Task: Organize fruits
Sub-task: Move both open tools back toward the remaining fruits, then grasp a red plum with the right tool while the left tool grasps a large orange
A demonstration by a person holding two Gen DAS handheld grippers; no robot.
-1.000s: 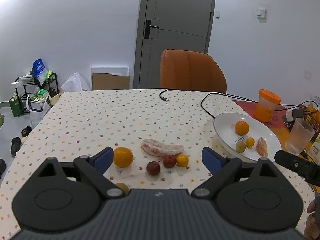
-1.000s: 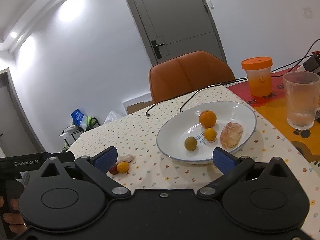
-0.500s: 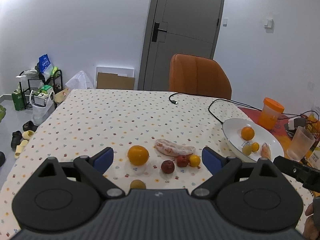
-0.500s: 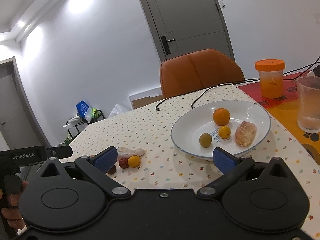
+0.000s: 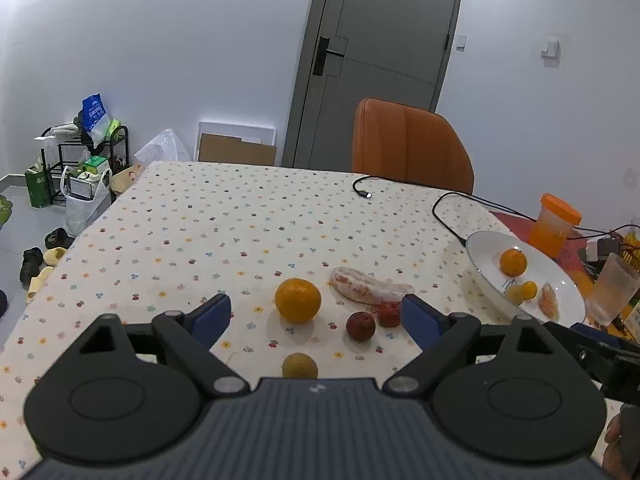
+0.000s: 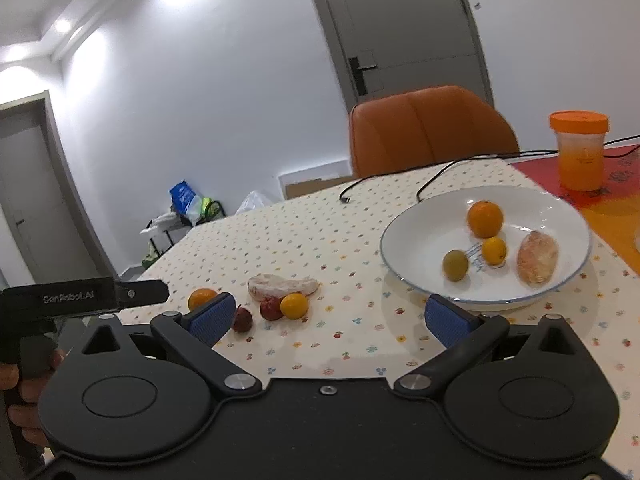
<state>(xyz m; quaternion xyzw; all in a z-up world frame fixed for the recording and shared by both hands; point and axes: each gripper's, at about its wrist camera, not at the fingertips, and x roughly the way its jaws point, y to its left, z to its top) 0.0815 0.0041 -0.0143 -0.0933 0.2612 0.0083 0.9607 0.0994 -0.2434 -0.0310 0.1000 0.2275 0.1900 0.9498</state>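
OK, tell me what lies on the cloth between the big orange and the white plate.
In the left wrist view, a peeled fruit piece and two small red fruits lie between the big orange and the white plate.

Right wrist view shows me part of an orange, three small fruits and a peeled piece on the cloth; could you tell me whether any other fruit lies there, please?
Observer: Yes, one more. A small yellow-green fruit lies just in front of the left gripper, nearer to it than the orange.
Operator: Thank you. Is the left gripper open?
Observer: It is open and empty, with the orange ahead of the gap.
Operator: Is there anything by the plate that I should mind?
Observer: A clear glass stands close to the right side of the plate.
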